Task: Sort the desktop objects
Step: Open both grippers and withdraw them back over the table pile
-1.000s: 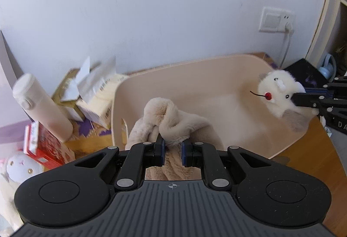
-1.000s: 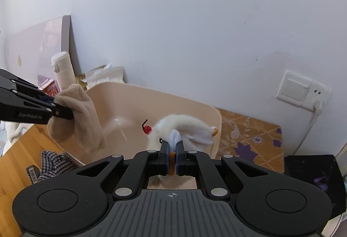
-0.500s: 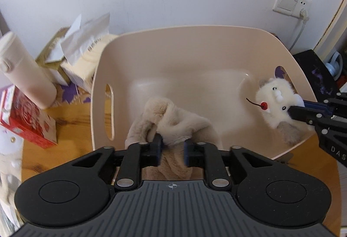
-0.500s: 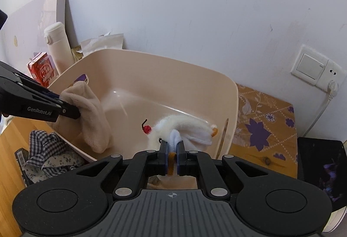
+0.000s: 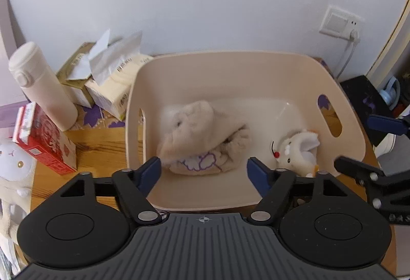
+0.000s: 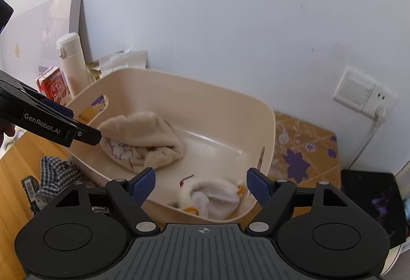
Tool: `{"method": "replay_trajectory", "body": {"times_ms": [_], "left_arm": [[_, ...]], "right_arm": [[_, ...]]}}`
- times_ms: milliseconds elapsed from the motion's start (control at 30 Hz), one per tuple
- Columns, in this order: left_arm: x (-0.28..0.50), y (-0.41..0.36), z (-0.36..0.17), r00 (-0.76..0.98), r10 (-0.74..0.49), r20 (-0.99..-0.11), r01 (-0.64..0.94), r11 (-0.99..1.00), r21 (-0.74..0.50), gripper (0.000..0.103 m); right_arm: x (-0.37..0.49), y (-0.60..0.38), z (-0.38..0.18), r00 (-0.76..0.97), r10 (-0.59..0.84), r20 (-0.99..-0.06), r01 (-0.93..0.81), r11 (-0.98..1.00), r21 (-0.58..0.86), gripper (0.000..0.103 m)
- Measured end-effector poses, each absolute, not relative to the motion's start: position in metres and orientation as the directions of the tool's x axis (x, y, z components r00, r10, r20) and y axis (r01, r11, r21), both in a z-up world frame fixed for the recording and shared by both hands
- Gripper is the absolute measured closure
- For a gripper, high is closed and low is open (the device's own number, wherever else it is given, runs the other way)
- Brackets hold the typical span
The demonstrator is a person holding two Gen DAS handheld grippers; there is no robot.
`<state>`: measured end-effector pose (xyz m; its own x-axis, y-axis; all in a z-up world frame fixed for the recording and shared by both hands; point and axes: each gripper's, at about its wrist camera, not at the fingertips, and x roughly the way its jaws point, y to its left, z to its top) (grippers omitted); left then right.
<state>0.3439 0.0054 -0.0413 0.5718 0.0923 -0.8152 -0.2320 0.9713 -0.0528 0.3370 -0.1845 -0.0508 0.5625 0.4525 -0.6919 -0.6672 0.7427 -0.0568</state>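
left gripper (image 5: 203, 169): jaws just opened wide, empty | right gripper (image 6: 201, 184): same

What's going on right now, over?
Both grippers, left and right, just opened, empty. Beige plush and white toy lie in the bin. Nothing blocking.

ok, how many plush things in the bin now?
2. Beige plush lies left of centre in the bin; white plush lies at its right end. Something smaller could be hidden under them.
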Motion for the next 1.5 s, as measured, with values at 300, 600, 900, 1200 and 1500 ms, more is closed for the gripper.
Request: {"method": "replay_trajectory", "body": {"times_ms": [300,600,900,1200,1500], "left_arm": [[0.315,0.003,-0.023,0.605,0.118,-0.788,-0.240,0.970,-0.039,0.023],[0.276,0.005,-0.015,0.615,0.129,-0.778,-0.258,0.965,-0.045,0.023],[0.240,-0.001,-0.020,0.601,0.122,-0.790,-0.259,0.965,-0.048,0.022],[0.219,-0.013,-0.036,0.559,0.117,-0.821,-0.255,0.966,-0.036,0.022],[0.211,-0.021,-0.063,0.504,0.113,-0.857,-0.270,0.962,-0.032,0.022]], "right_arm": [[0.308,-0.191,-0.028,0.613,0.450,-0.649,-0.640,0.765,-0.073,0.000],[0.271,-0.211,-0.031,0.634,0.394,-0.666,-0.583,0.809,-0.076,0.000],[0.239,-0.234,-0.045,0.628,0.342,-0.699,-0.526,0.848,-0.058,0.000],[0.215,-0.247,-0.069,0.585,0.310,-0.749,-0.475,0.880,-0.006,0.000],[0.202,-0.254,-0.099,0.527,0.288,-0.800,-0.452,0.892,0.024,0.000]]}}
